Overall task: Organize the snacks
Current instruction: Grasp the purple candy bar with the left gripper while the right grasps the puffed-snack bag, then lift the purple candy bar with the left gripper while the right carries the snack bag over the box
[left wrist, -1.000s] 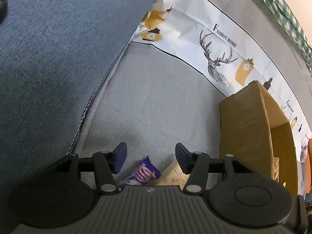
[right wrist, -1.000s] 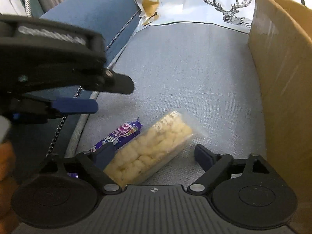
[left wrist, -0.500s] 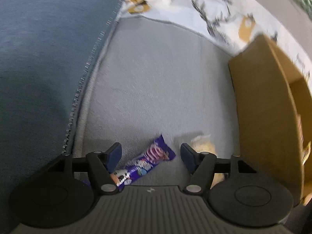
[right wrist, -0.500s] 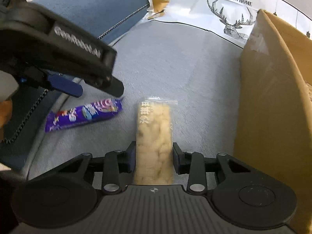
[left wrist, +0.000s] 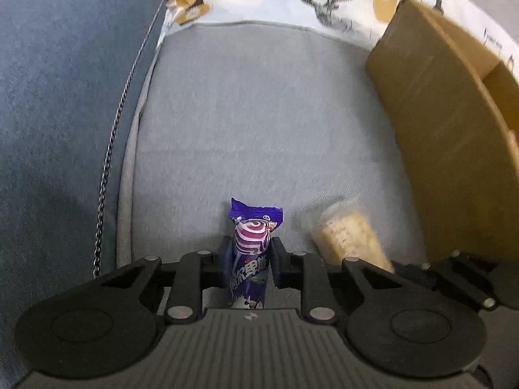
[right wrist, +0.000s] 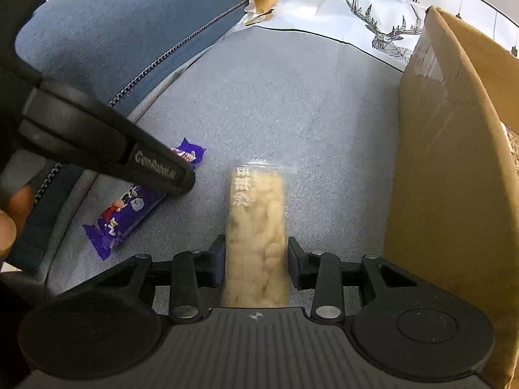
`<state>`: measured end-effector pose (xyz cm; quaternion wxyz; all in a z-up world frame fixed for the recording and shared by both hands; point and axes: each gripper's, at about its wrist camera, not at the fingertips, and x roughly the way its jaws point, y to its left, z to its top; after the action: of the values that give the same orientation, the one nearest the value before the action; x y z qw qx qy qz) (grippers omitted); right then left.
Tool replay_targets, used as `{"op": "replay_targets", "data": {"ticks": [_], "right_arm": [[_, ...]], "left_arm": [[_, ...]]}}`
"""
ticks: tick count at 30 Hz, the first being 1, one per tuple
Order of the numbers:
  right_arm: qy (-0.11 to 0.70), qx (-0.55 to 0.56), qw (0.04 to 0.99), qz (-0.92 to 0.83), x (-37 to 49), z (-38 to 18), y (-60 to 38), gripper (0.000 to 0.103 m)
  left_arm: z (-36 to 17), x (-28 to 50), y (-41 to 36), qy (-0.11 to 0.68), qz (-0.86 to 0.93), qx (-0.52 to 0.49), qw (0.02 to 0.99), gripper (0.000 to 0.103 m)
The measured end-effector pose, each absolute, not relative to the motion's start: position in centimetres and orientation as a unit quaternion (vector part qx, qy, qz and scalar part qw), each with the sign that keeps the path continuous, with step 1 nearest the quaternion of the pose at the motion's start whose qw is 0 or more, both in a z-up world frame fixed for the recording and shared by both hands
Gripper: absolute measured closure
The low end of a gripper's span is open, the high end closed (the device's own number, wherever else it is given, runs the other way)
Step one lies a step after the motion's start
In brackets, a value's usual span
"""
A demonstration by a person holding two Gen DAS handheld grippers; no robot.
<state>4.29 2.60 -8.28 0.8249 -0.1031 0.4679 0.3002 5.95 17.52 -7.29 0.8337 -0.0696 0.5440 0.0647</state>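
A purple snack bar [left wrist: 254, 227] lies on the grey seat cushion [left wrist: 259, 113], and my left gripper [left wrist: 249, 253] is closing with its pads pressed on the bar's sides. In the right wrist view the same bar [right wrist: 129, 207] sticks out either side of the left gripper's dark finger [right wrist: 162, 171]. My right gripper [right wrist: 256, 256] is shut on a clear pack of pale puffed snack [right wrist: 256, 201], whose far end rests on the cushion. That pack [left wrist: 347, 233] also shows to the right in the left wrist view.
An open cardboard box [right wrist: 438, 129] stands close on the right, its wall [left wrist: 438, 129] beside the pale pack. A blue sofa arm [left wrist: 65, 97] with chain trim rises on the left. A white deer-print cloth [right wrist: 356, 9] lies at the back. A hand [right wrist: 9, 214] holds the left gripper.
The left gripper dropped over the purple bar, rolled in line with it and narrowed its jaws onto it. The right gripper's jaws closed on the pale pack and have held it since.
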Motion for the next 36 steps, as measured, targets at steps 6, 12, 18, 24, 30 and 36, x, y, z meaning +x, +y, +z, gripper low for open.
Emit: {"op": "replay_targets", "data": {"ticks": [6,12,18,24,30,36], "right_arm": [[0.46,-0.086,0.83,0.304,4.2,-8.0,2.2,0.065],[0.469,-0.099,0.827,0.295,4.1,-8.3,2.4,0.061],[0.473,-0.1,0.824,0.294,4.2,-8.4,2.4,0.06],[0.473,-0.103,0.824,0.296,4.5,-8.5,2.3,0.06],[0.47,-0.105,0.824,0.299,4.4,-8.5,2.5,0.064],[0.446,-0.101,0.839,0.296,4.1,-7.6,2.3,0.065]], "left_arm": [[-6.9,6.0,18.8,0.534,0.084,-0.127,0.832,0.077],[-7.7,6.5,19.1,0.552,0.092,-0.132,0.818,0.076],[-8.1,6.3,18.6,0.564,0.081,-0.116,0.814,0.068],[-8.1,6.2,18.2,0.564,0.081,-0.109,0.814,0.068],[-8.2,6.4,17.9,0.562,0.085,-0.093,0.817,0.079],[-7.2,5.8,18.6,0.538,0.087,-0.11,0.831,0.079]]}}
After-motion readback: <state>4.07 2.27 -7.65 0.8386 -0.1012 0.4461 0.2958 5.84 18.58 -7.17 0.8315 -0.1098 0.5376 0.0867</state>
